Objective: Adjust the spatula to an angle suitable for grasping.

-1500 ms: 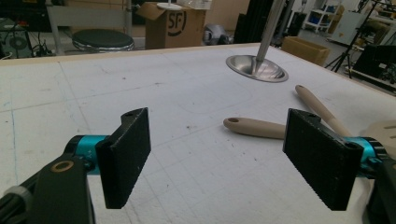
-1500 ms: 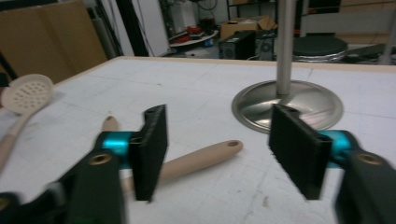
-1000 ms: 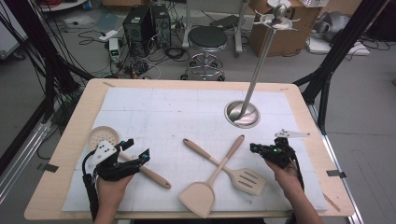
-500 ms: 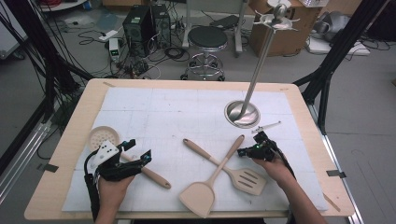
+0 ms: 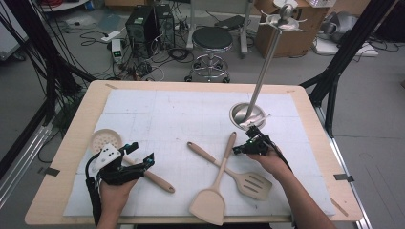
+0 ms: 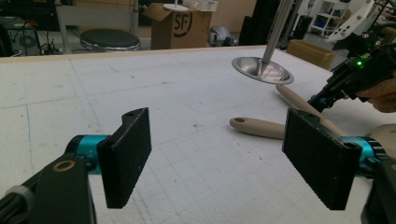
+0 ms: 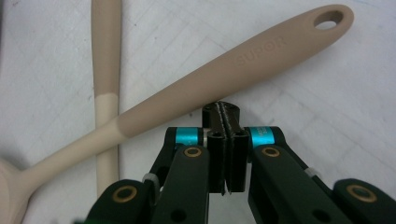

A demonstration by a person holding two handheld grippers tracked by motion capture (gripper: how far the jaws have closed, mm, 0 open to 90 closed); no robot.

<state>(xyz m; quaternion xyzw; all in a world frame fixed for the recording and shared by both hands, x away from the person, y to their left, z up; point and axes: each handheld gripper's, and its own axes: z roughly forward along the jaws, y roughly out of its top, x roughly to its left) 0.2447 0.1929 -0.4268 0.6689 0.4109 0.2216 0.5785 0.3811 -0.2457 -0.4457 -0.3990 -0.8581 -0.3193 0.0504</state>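
White gridded mat (image 5: 167,114) covers the table; floor behind is cluttered with cables and a stool. Three utensils lie flat, none hung on the stand (image 5: 248,115) — judged early stage. Right gripper (image 5: 244,146) has its jaws pressed together with nothing between them, tips just beside the solid spatula's handle (image 7: 224,74), which crosses the slotted spatula (image 5: 239,175). Left gripper (image 5: 138,160) is spread wide and unloaded over the skimmer's handle (image 5: 157,180). Open mat lies between spatulas and stand; the near table edge is close to the spatula heads — little slack there.
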